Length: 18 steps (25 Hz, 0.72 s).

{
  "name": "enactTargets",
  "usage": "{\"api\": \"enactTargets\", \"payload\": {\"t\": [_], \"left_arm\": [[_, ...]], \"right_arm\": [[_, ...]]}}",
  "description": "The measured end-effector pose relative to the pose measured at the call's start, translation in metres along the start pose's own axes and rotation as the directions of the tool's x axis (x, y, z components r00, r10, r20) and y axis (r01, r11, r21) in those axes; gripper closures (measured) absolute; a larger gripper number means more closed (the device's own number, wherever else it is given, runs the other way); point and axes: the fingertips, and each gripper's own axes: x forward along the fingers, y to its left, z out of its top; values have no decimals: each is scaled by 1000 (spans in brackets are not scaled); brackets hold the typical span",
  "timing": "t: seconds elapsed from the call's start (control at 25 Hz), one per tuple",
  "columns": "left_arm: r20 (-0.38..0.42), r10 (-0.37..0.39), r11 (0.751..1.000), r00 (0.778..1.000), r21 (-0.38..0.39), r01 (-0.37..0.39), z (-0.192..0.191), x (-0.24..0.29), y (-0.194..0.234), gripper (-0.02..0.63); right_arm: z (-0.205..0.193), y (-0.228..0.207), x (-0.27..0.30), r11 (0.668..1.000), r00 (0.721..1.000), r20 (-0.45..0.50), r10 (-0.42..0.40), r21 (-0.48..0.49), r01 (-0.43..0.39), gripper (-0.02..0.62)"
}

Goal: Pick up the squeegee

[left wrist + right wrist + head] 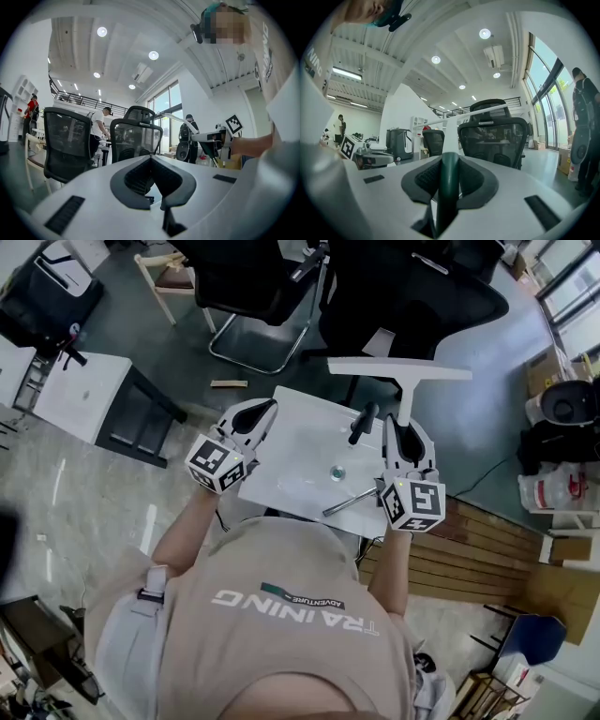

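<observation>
Gripping the squeegee (398,371), the right gripper (450,159) pinches its dark green handle, plain only in the right gripper view. The head view alone shows the white blade over the far edge of the table (300,442). Left gripper (151,158) pressed together, empty.

One squeegee (398,371). Two grippers: left gripper (259,412) and right gripper (405,424). One white table (291,442) bears three small things: one black tool (364,423), one metal rod (349,501) and one round piece (337,472). Two black chairs (248,277) (412,292). One wooden chair (164,277). The left gripper view shows three people (30,108) (98,129) (189,136) in the background.
</observation>
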Motion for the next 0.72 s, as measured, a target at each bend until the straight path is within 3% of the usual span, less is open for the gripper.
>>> {"api": "enactTargets", "payload": {"t": [0.24, 0.72], "left_arm": [[0, 13, 1000, 1000, 8, -13, 0, -9, -9, 595], [35, -7, 999, 999, 37, 6, 18, -10, -24, 595]], "right_arm": [[30, -3, -15, 1000, 999, 42, 3, -12, -3, 508], [45, -21, -42, 999, 996, 73, -40, -24, 42, 508]]}}
